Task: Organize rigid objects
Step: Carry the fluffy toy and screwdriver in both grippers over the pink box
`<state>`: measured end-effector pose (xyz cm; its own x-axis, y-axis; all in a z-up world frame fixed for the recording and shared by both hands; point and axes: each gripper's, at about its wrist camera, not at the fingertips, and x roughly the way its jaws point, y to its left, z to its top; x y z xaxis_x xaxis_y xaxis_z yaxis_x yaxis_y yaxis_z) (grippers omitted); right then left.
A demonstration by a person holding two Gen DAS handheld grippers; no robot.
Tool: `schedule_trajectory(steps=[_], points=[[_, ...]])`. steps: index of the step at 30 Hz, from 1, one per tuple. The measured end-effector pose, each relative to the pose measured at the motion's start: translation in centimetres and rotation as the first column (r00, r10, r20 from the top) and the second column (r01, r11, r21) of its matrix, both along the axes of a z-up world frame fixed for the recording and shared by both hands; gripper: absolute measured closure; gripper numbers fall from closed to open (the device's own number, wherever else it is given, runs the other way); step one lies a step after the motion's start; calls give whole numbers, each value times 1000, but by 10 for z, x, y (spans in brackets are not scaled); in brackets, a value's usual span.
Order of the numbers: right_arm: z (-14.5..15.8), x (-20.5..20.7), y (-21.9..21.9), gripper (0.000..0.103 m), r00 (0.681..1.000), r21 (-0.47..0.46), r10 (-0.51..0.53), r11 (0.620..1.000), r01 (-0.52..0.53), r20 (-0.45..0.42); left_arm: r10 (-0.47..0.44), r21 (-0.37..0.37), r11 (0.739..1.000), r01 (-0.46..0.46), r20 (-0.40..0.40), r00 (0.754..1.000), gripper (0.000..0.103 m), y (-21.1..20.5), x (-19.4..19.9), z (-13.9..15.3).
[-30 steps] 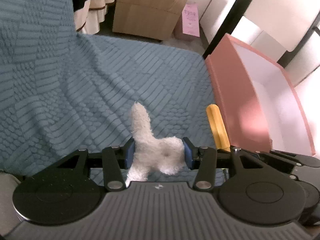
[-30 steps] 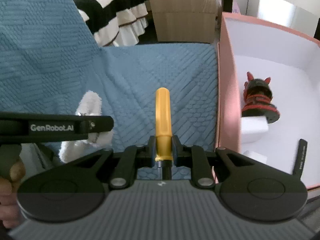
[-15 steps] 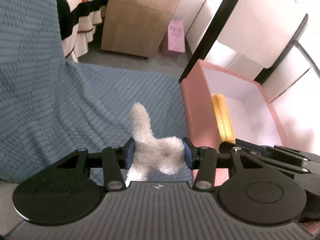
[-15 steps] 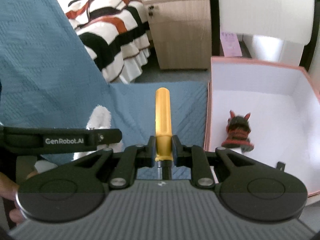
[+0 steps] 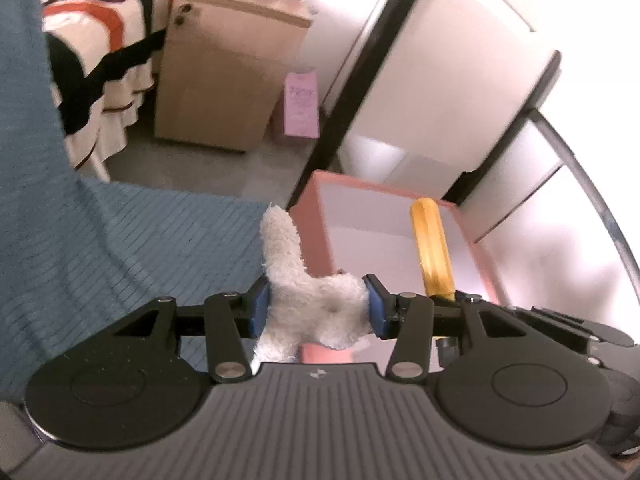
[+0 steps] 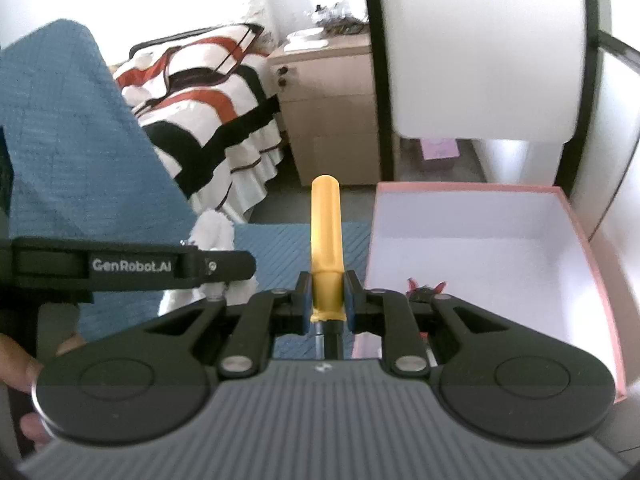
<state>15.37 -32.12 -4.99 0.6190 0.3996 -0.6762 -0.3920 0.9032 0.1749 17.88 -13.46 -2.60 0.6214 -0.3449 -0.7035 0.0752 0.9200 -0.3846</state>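
Bedroom clutter fills the background: at the far left you have a bed with a striped cover in white, black and orange, then a light wooden cabinet, then a small pink carton on the floor beside a black-framed white panel. Nearer to you, a blue textured blanket spreads over the surface at the left of both views.

Your left gripper is clamped on a white plush toy; the blue pads press into its fluffy body from both sides, and one furry limb sticks up past the jaws. In the right wrist view the same gripper shows from the side as a black bar marked GenRobot.AI, with your left hand on its grip at the picture's left edge and the white plush poking up behind it.

Your right gripper is closed tightly on a yellow-handled tool, gripping the handle near its base, so the handle points forward and away from you. A dark shaft runs back under the jaws; you cannot tell what kind of tool it is.

To the right sits an open pink box with a white inside. A small red-and-black figure lies in it, mostly hidden behind the right gripper's linkage. In the left wrist view, the yellow handle shows against the box's opening.
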Motion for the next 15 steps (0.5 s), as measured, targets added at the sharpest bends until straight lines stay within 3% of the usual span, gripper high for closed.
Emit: schedule_trajectory(steps=[6, 15], points=[[9, 5, -30, 83, 999, 6, -32, 999, 32, 21, -38, -1, 999, 38, 36, 999, 49, -45, 11, 20], [11, 23, -79, 83, 997, 4, -76, 997, 76, 20, -73, 19, 997, 72, 37, 997, 49, -110, 32, 20]])
